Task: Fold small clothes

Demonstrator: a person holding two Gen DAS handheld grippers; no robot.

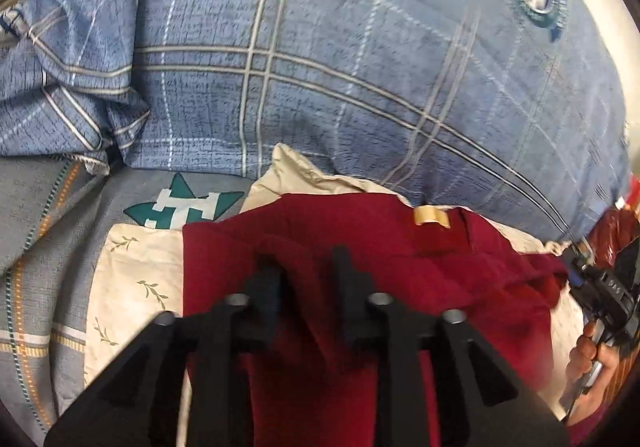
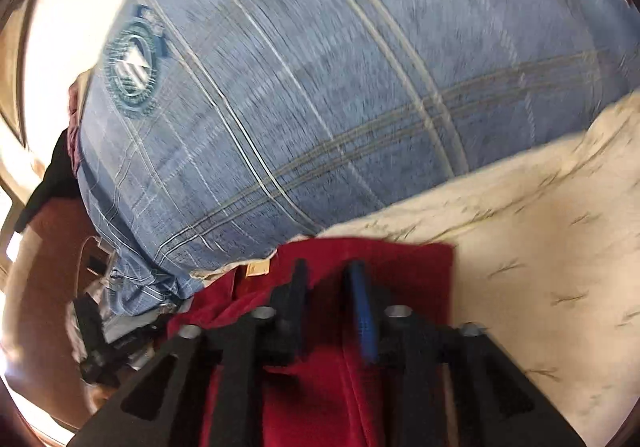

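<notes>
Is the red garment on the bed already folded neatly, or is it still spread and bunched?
Bunched, not neatly folded. The red garment shows ridges and loose layers; a fold of it rises between the left hand-held gripper fingers.

Dark red garment, tan neck label, rumpled, partly folded, lying on cream leaf-print cloth

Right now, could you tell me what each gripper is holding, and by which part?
Both hold the red garment. The left gripper pinches a raised fold near its middle. The right gripper has cloth between its fingers near the top edge, beside the tan label.
</notes>
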